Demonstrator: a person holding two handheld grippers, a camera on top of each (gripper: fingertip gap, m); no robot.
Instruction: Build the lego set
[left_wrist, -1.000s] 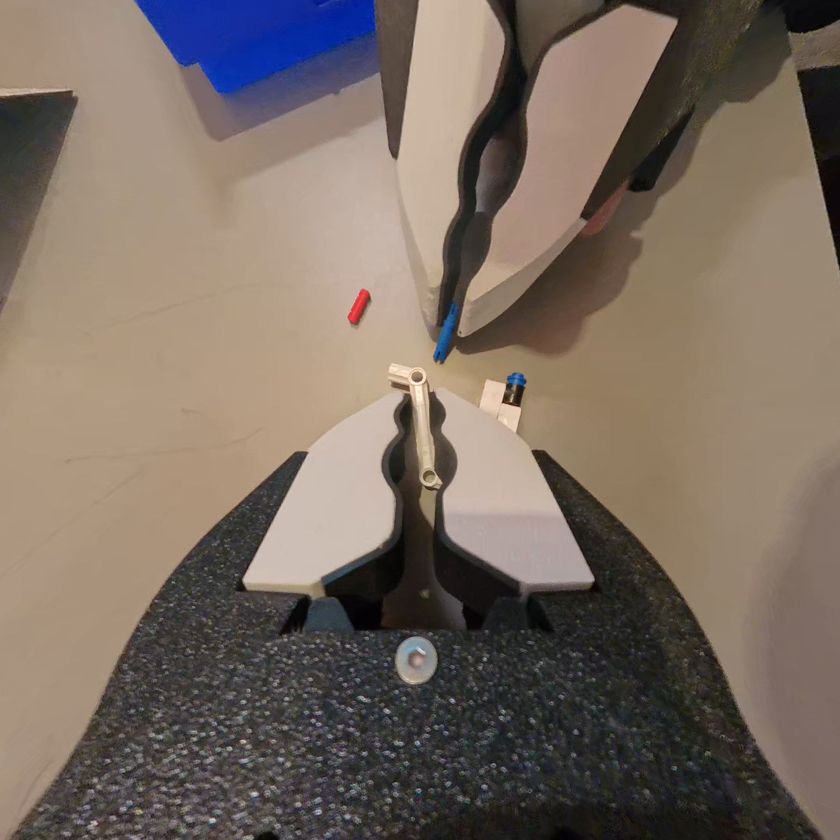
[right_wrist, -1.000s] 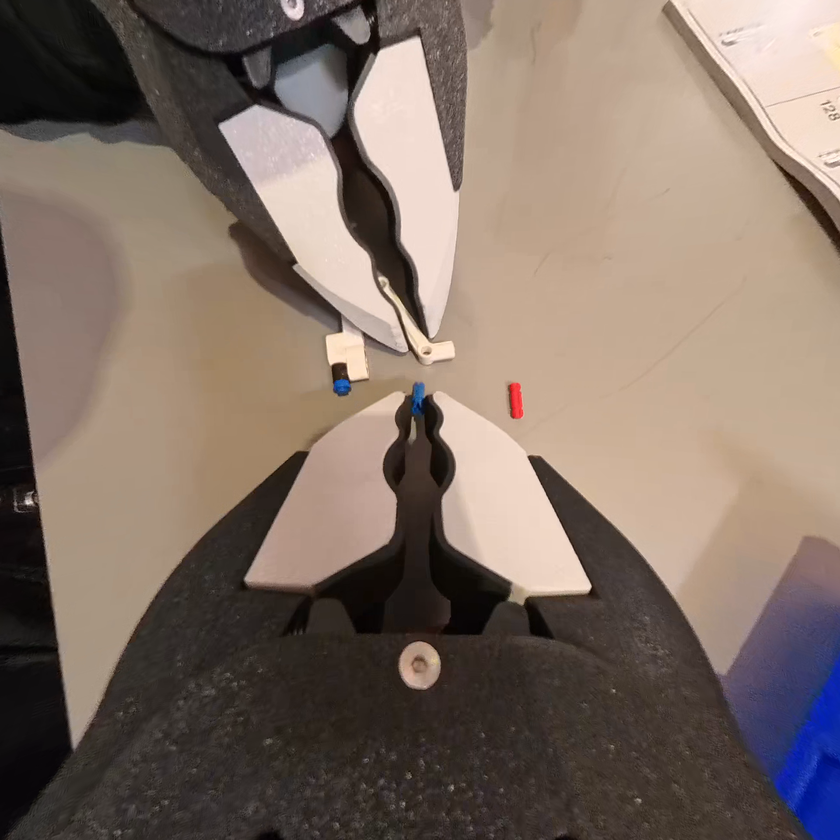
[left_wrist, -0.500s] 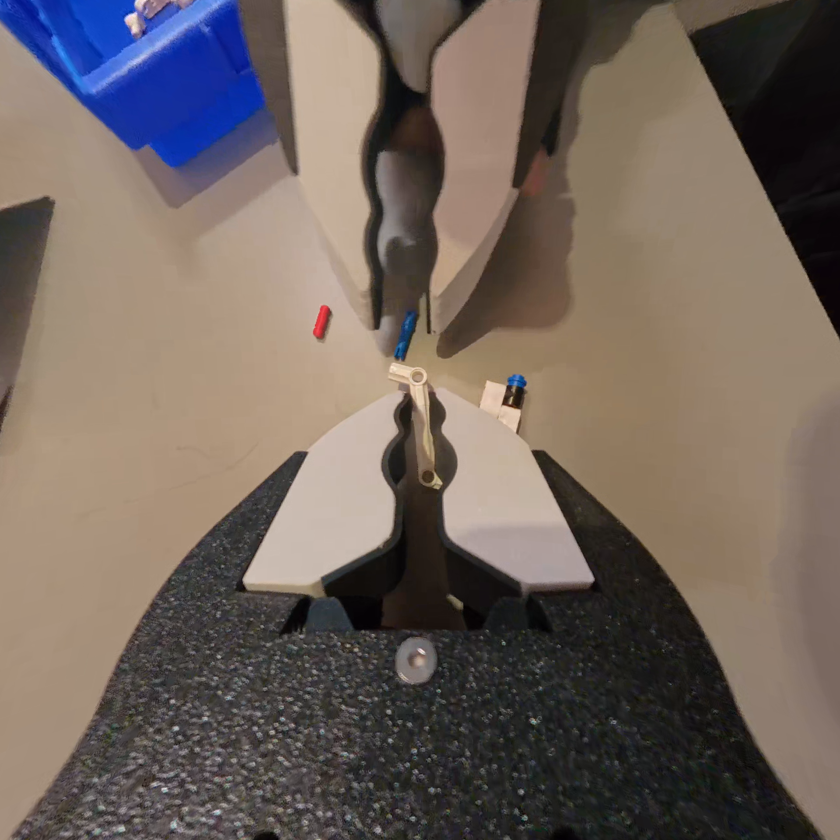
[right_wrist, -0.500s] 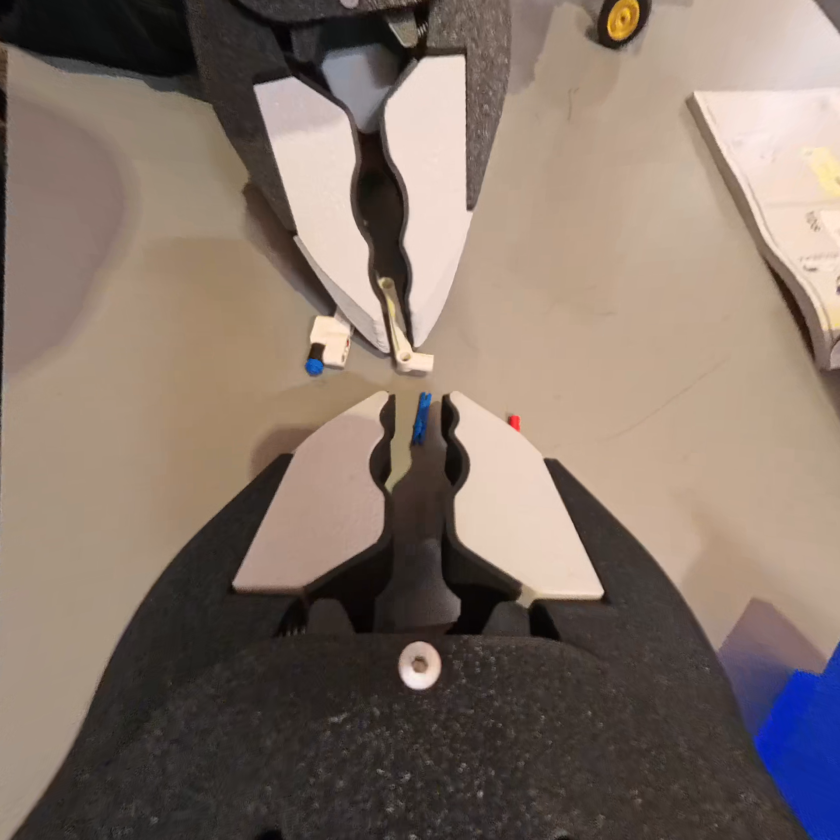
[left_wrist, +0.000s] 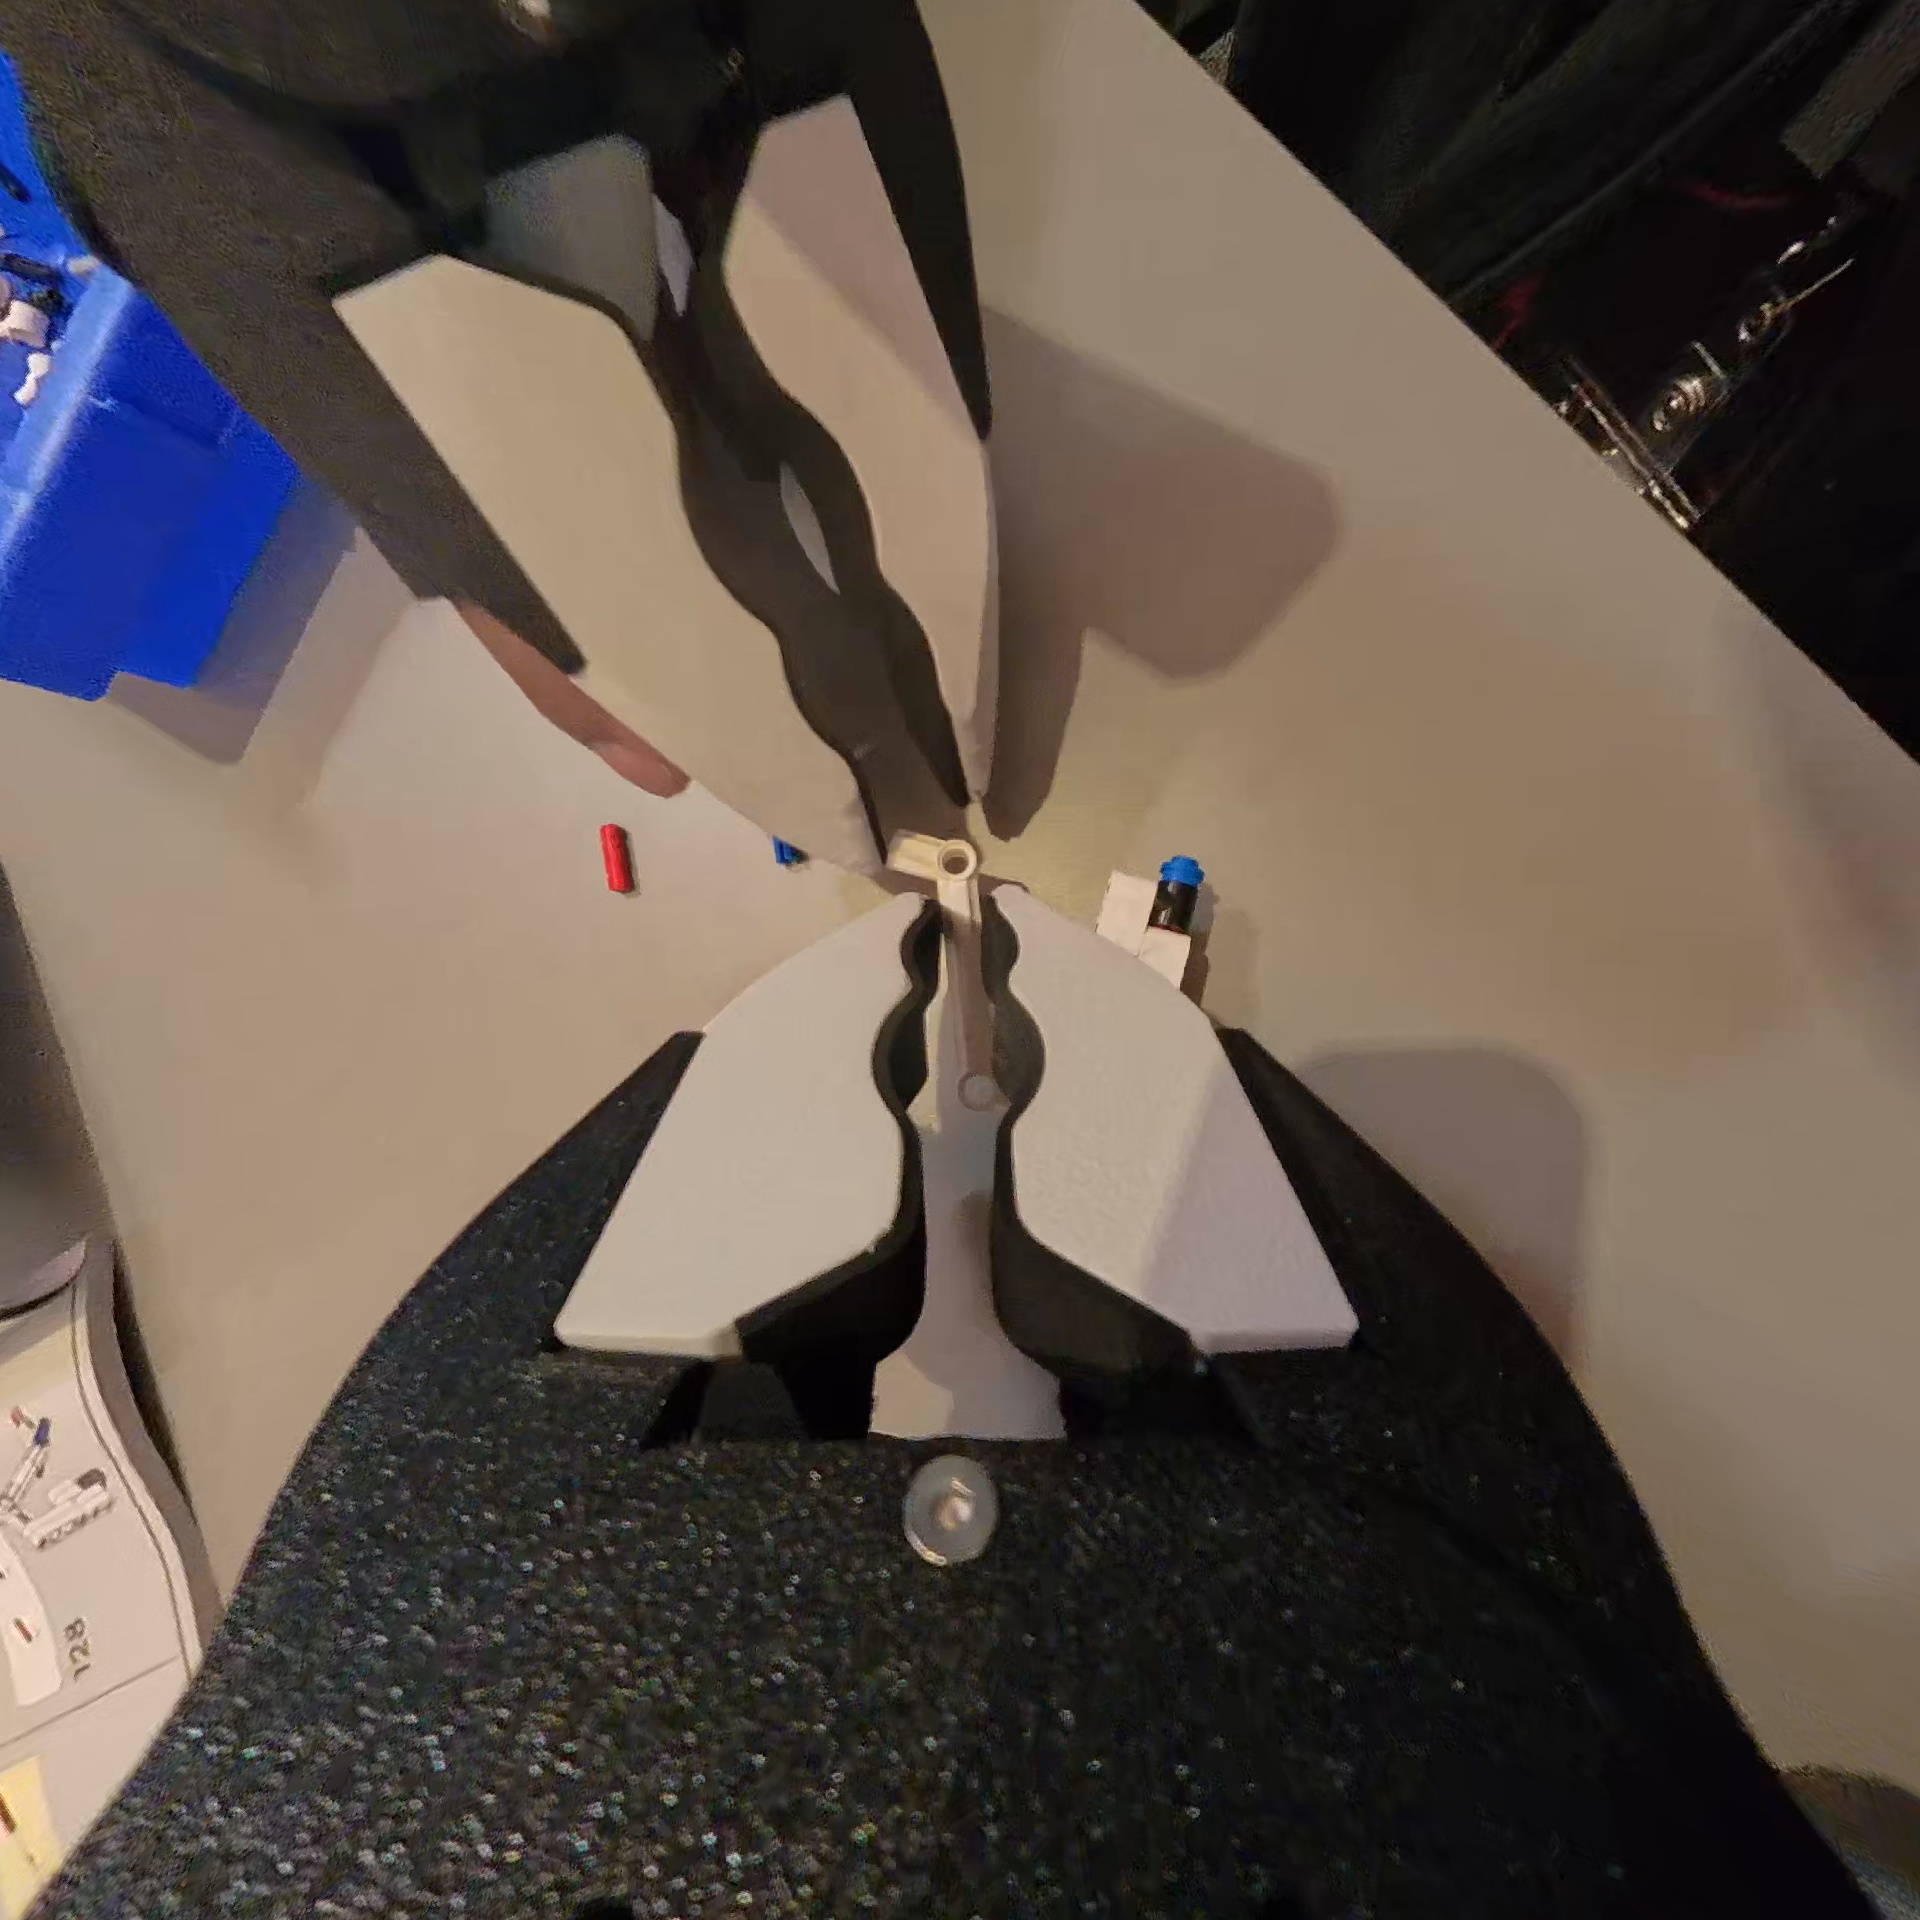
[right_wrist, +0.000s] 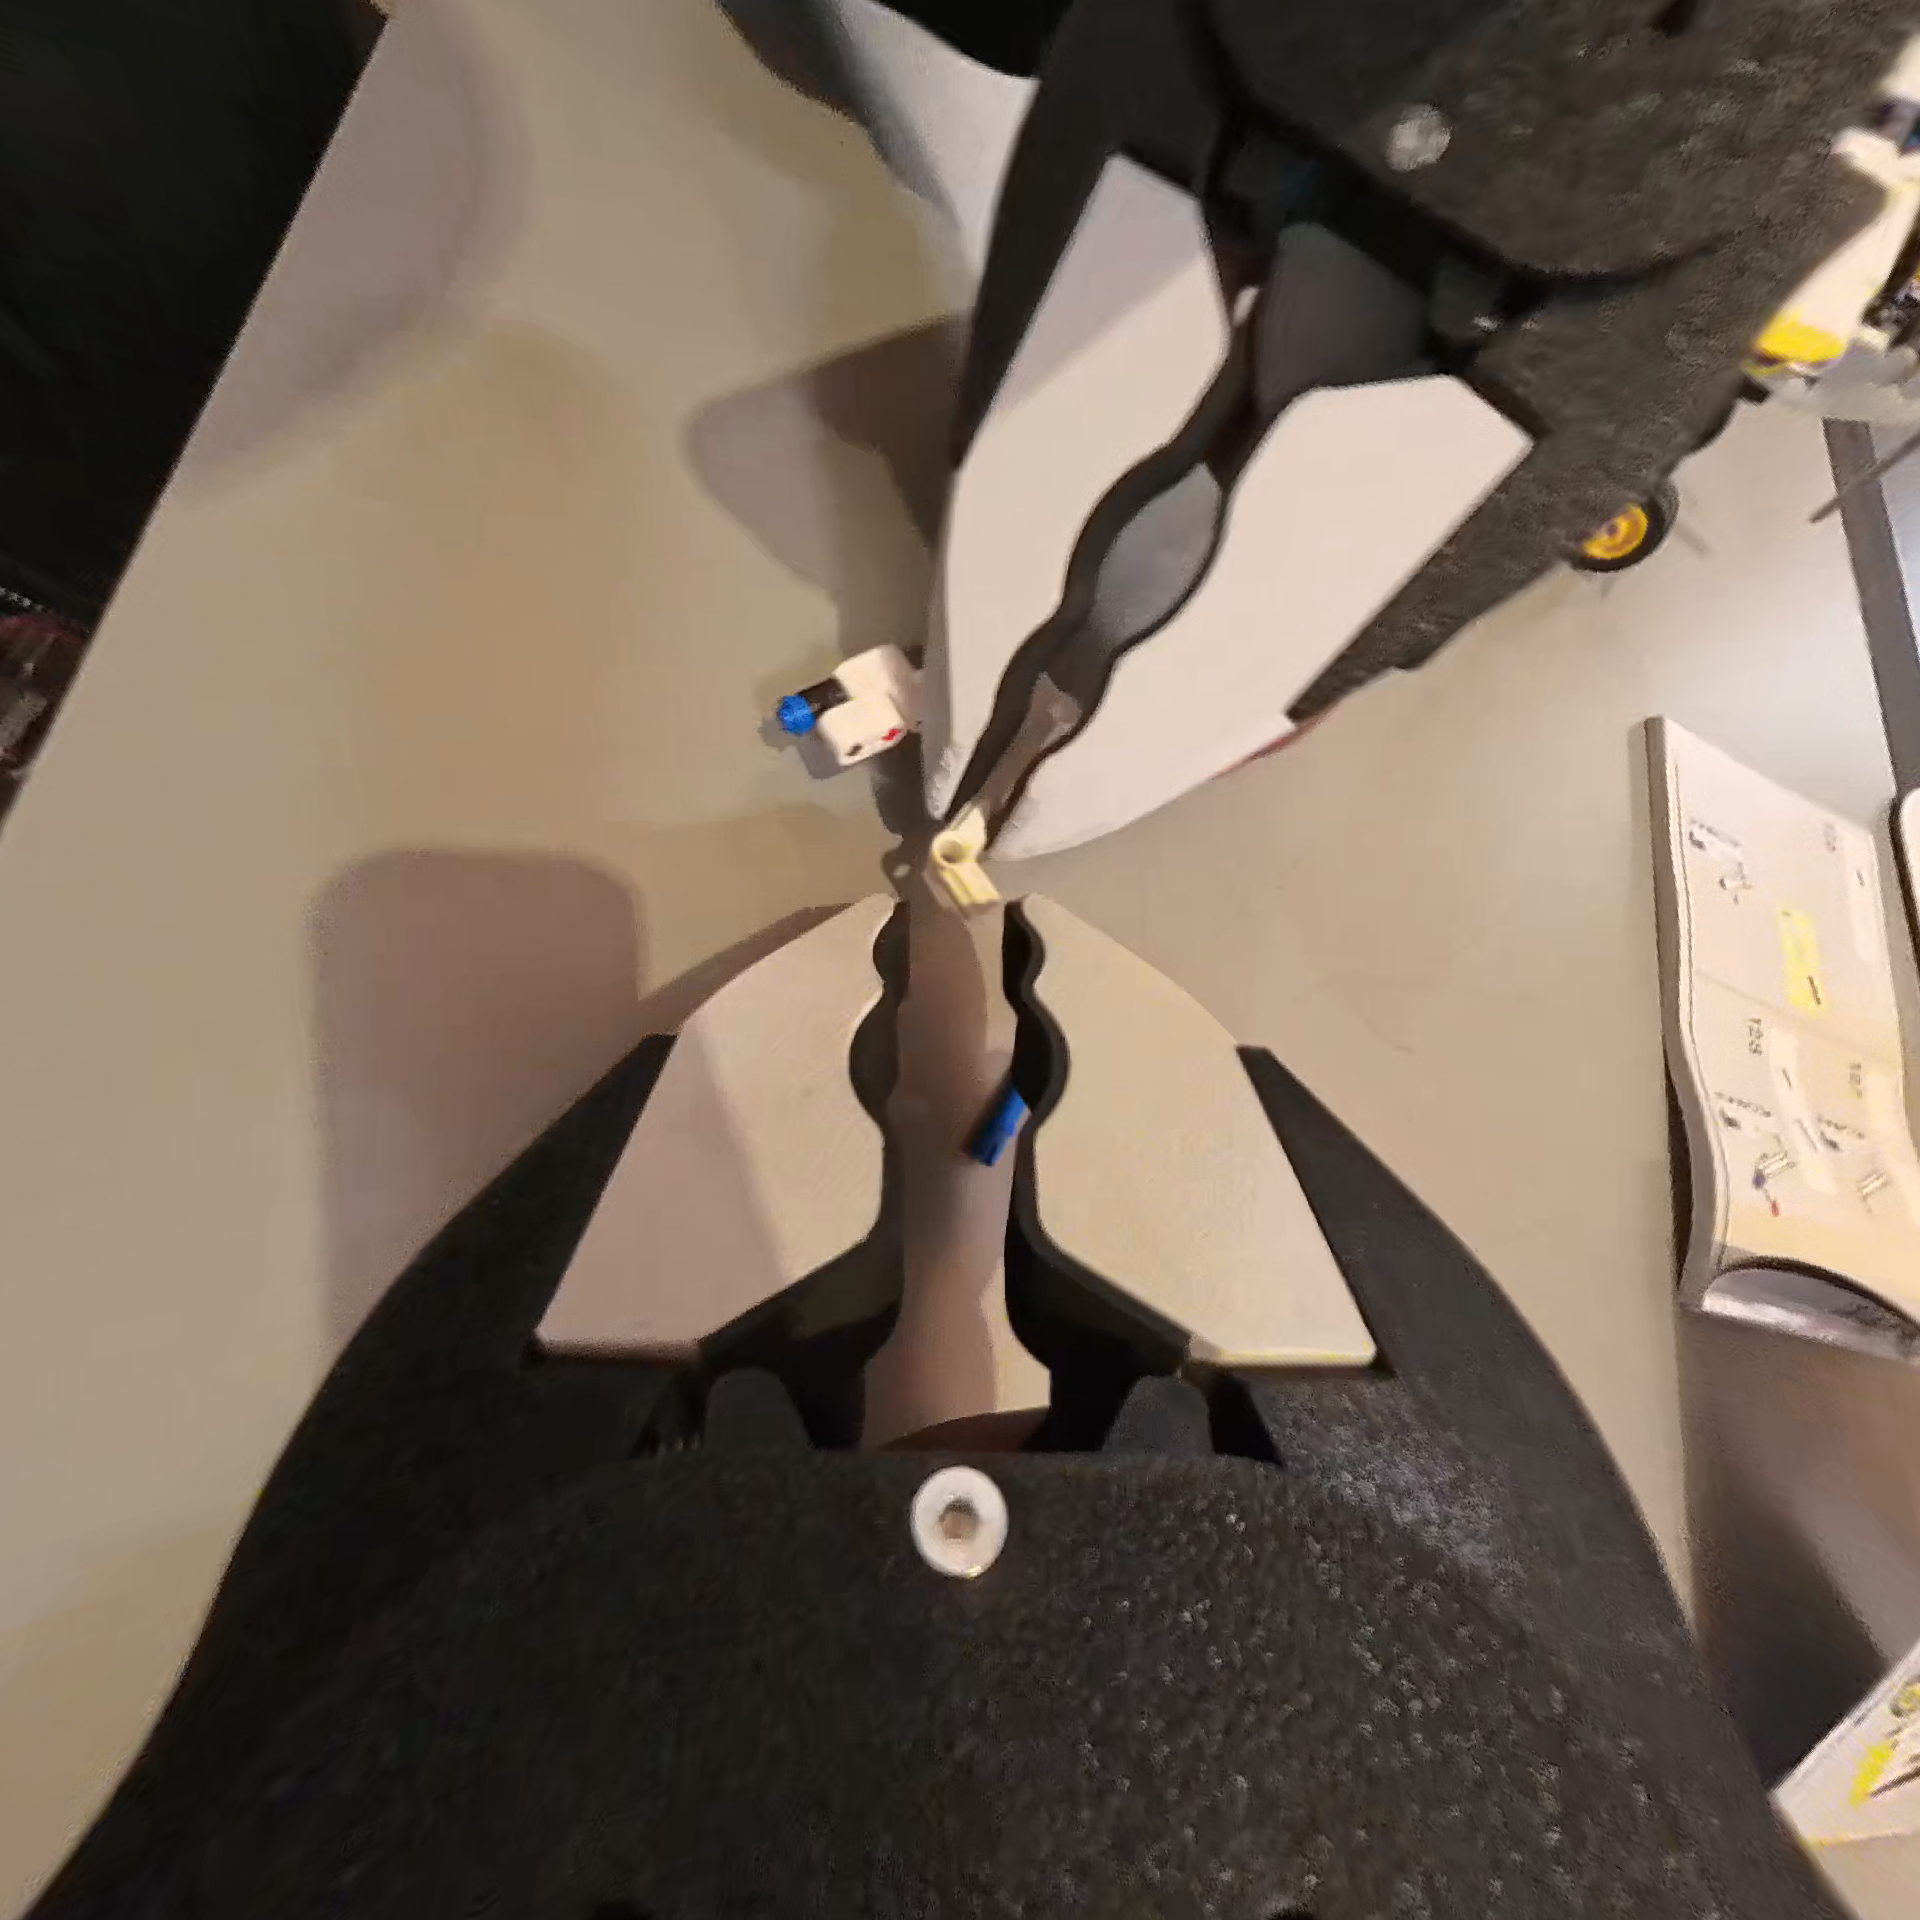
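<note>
the left tool (left_wrist: 961, 914) is nearly closed, its two pale grey fingers (left_wrist: 790, 1122) pressed on the shank of a slim cream plastic connector rod with a ring and side stub at its head (left_wrist: 954, 862); the head sticks out past the fingertips, above the beige tabletop (left_wrist: 312, 987). the right tool (right_wrist: 951, 920) faces it tip to tip, its fingers a little apart with nothing pinched at the tips, the cream head just ahead of them. a small blue plastic pin (right_wrist: 995, 1127) lies on the tabletop under the gap of the right tool, beside its right finger, not gripped. a white block with a black barrel and blue cap (left_wrist: 1158, 909) sits just beside the left tool's right fingertip. a short red plastic pin (left_wrist: 615, 858) lies apart to the left. a blue plastic bin (left_wrist: 114, 540) stands toward the far left edge of the tabletop, and a printed booklet (right_wrist: 1787, 1039) lies at the right-hand edge in the right wrist view.
</note>
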